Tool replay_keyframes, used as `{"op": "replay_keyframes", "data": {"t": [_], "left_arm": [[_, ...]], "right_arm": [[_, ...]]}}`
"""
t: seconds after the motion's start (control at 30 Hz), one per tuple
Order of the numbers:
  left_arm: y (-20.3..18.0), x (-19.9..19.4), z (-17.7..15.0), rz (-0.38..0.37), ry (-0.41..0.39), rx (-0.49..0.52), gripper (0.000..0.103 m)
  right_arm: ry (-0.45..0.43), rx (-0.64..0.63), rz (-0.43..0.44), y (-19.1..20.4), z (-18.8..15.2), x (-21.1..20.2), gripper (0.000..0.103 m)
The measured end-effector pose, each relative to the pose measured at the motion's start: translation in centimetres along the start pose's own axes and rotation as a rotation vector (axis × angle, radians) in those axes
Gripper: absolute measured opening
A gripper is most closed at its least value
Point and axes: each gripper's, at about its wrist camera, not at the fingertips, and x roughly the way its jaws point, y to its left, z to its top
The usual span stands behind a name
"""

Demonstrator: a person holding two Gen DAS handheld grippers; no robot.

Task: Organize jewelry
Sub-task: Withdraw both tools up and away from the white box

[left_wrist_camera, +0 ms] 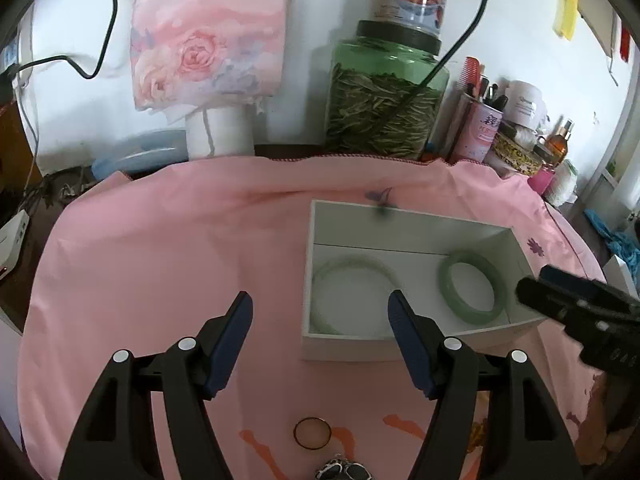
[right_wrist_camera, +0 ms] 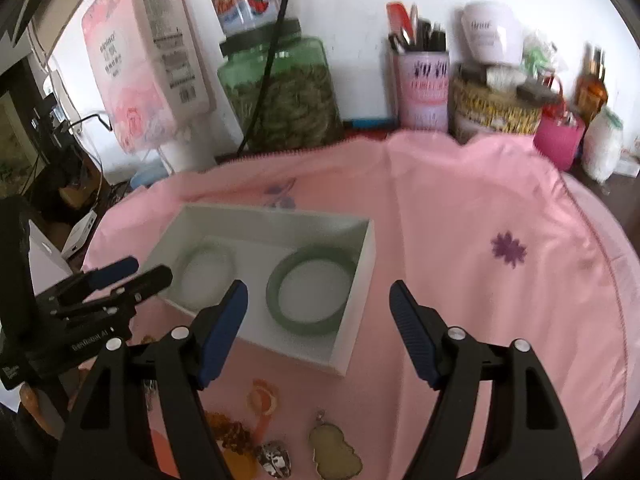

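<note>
- Left wrist view shows our left gripper (left_wrist_camera: pixel 320 312) with its blue-padded fingers wide apart and nothing between them. It hangs over the pink cloth (left_wrist_camera: pixel 160 260), just at the near left corner of the white rectangular cardboard box (left_wrist_camera: pixel 400 224).
- Two rings already lie flat on the floor of this box: a pale, almost white-green jade bangle (left_wrist_camera: pixel 352 264) at its left end and a darker green jade bangle (left_wrist_camera: pixel 472 292) at its right end, apart from each other.
- What remains loose lies on the cloth between the box and the near edge, so behind the fingertips, not ahead of them. We see a thin gold-coloured ring (left_wrist_camera: pixel 312 433) directly below the left gripper, between its two fingers, and a black-and-white patterned charm (left_wrist_camera: pixel 342 472) at the very bottom.
- Right wrist view shows our right gripper (right_wrist_camera: pixel 320 308) also with fingers fully apart and holding nothing, over the near right corner of the box. Near the bottom lie a pale yellow-green carved pendant in a metal frame (right_wrist_camera: pixel 336 456) and an amber bead string (right_wrist_camera: pixel 232 432).
- We judge the left gripper nearer to the gold ring. It must draw back toward the near edge and descend. The ring lies flat and thin, so the grasp may slip.
</note>
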Motion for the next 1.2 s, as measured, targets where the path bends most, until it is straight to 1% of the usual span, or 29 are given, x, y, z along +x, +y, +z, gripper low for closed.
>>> {"op": "replay_keyframes", "data": {"t": [0.1,0.17,0.27,0.37,0.53,0.63,0.73,0.9,0.97,1.07,1.1,1.13,1.2], "left_arm": [[-0.1,0.1,-0.2,-0.017,0.004,-0.006,0.069],[-0.2,-0.1,-0.4,-0.038,0.005,-0.01,0.069],[-1.0,-0.4,-0.7,-0.091,0.01,-0.004,0.07],[-1.8,-0.9,-1.0,-0.069,-0.005,0.024,0.07],[-0.7,-0.6,-0.9,-0.133,0.025,-0.046,0.07],[-1.2,-0.8,-1.2,-0.128,0.028,-0.027,0.072],[-1.8,-1.3,-1.8,-0.125,0.03,-0.006,0.074],[-2.5,-2.2,-3.0,-0.106,0.031,0.027,0.074],[-2.4,-2.2,-3.1,-0.1,0.029,0.03,0.074],[-1.9,-2.3,-3.1,-0.109,0.044,0.007,0.074],[-1.7,-2.6,-3.1,-0.099,0.042,0.004,0.074],[-1.6,-3.0,-3.1,-0.083,0.032,0.005,0.074],[-0.8,-4.3,-3.1,-0.05,0.001,-0.001,0.075]], "right_arm": [[0.01,0.004,0.008,-0.2,-0.8,0.2,0.07],[0.021,0.022,0.042,-0.5,-0.8,0.3,0.07],[0.035,0.053,0.106,-0.9,-0.9,0.9,0.07],[0.042,0.055,0.114,-0.9,-0.8,0.8,0.07],[0.053,0.086,0.149,-1.3,-0.6,0.9,0.07],[0.059,0.089,0.164,-1.2,-0.7,1.1,0.071],[0.057,0.078,0.14,-0.9,-0.7,1.0,0.071],[0.064,0.07,0.136,-0.5,-0.8,0.9,0.075],[0.065,0.056,0.134,-0.1,-0.9,0.9,0.078],[0.069,0.041,0.131,0.2,-0.9,1.0,0.078],[0.068,0.044,0.137,0.1,-0.8,0.8,0.077],[0.056,0.051,0.137,-0.1,-0.7,0.3,0.077],[0.003,0.055,0.117,-0.4,-0.4,-1.9,0.077]]}}
